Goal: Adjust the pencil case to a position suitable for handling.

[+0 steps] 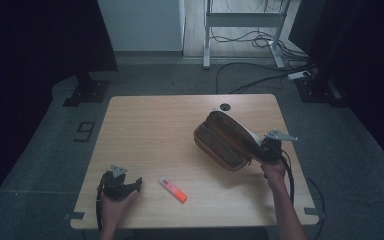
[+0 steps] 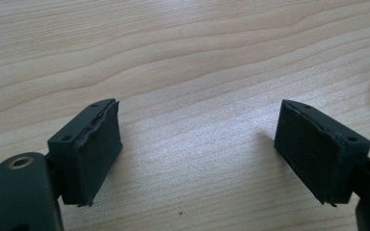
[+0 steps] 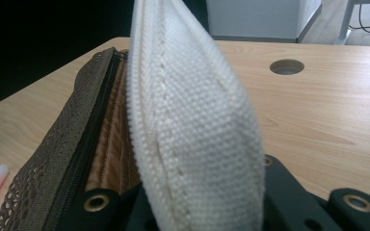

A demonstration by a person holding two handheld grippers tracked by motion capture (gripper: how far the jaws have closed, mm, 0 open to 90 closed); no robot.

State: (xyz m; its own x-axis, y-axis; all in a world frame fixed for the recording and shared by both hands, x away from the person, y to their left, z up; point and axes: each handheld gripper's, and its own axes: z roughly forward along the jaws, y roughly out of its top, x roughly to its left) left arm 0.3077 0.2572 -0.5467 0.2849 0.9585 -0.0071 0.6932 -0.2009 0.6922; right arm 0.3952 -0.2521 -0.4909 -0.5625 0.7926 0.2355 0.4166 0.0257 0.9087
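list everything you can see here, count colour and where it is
light wooden table: one, pale wood, centre of the high view, with a round hole near its far edge
brown fabric pouch with a white canvas side: one, brown mesh and white, right half of the table, tipped up on its edge
orange and white marker pen: one, orange body with a white end, lying flat near the table's front edge, apart from the pouch
white metal desk frame: one, white, on the floor beyond the table
black cables: several, black, on the floor beyond the table
left gripper: one, black, front left of the table, open over bare wood
right gripper: one, black, shut on the pouch's white side
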